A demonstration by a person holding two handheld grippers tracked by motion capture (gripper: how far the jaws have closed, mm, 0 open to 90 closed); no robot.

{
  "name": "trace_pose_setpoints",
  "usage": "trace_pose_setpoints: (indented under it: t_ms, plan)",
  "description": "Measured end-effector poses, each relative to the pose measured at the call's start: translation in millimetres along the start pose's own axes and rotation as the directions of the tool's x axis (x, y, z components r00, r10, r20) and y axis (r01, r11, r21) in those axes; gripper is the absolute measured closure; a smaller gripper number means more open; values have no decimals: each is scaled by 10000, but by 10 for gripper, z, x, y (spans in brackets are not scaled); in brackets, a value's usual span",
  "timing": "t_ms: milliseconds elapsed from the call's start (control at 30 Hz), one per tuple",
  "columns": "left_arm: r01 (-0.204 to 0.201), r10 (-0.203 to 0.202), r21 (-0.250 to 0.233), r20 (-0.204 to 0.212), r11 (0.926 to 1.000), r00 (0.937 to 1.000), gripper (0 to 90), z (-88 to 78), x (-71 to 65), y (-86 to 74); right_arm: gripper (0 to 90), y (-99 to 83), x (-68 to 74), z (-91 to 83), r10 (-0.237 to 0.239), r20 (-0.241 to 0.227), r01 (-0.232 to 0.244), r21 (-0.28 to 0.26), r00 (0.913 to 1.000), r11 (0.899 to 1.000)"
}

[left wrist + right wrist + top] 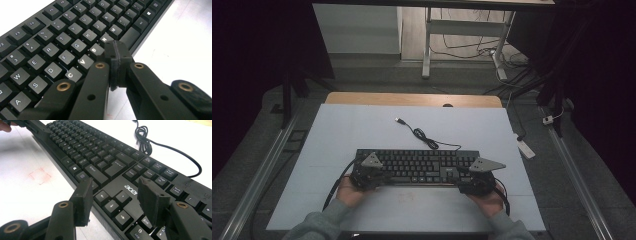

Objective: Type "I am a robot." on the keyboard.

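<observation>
A black Acer keyboard (pixel 417 166) lies across the white board, its cable (pixel 424 136) coiled behind it and ending in a loose USB plug (pixel 399 120). My left gripper (pixel 382 177) hovers at the keyboard's front left. In the left gripper view its jaws (pixel 115 53) are shut pad to pad with nothing between them, just over the left end of the space bar (pixel 130 36), below the B and N keys. My right gripper (pixel 115 186) is open above the arrow keys (pixel 112 203) near the Acer logo (pixel 130 188), holding nothing; in the high view it (pixel 464 179) is at the front right.
The white board (pixel 362 130) covers a wooden table (pixel 412 98). A faint red square mark (pixel 40 175) sits on the board in front of the keyboard. A power strip (pixel 525 147) and cables lie on the floor to the right, and desk legs (pixel 427 45) stand behind.
</observation>
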State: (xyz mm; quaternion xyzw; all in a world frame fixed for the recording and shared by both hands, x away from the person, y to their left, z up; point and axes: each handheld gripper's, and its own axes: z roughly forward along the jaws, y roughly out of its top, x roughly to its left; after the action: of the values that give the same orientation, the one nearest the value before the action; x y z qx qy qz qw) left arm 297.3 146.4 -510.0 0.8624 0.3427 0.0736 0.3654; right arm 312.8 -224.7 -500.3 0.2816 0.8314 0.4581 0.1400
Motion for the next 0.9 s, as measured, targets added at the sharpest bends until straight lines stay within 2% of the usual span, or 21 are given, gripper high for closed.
trace_pose_setpoints:
  t_ms: [233,533,633,733,800,833,900]
  plan:
    - [30,-30,20,-79,10000,10000,884,43,24,-3,467,-7,12,-6,-50,45,50,48,10000,10000]
    - [-173,177,275,-131,9995,9998,884,119,9,-6,467,-7,20,-8,-120,87,119,101,9999,9999]
    - [-259,270,422,-274,9988,9993,885,143,10,-11,467,-9,22,-4,-141,86,141,95,9999,9999]
    - [-224,231,263,-264,9994,9994,884,125,6,-9,467,-8,24,-6,-144,93,143,95,9999,9999]
    - [-127,127,-48,-47,9999,9999,884,87,11,-4,467,-8,22,-10,-152,108,151,115,9998,9998]
    - [-127,127,-48,-47,9999,9999,884,87,11,-4,467,-8,21,-11,-149,117,148,115,9998,9998]
    - [0,1,-461,7,9989,10000,860,21,21,5,467,-13,17,-10,-118,124,116,124,9999,9999]
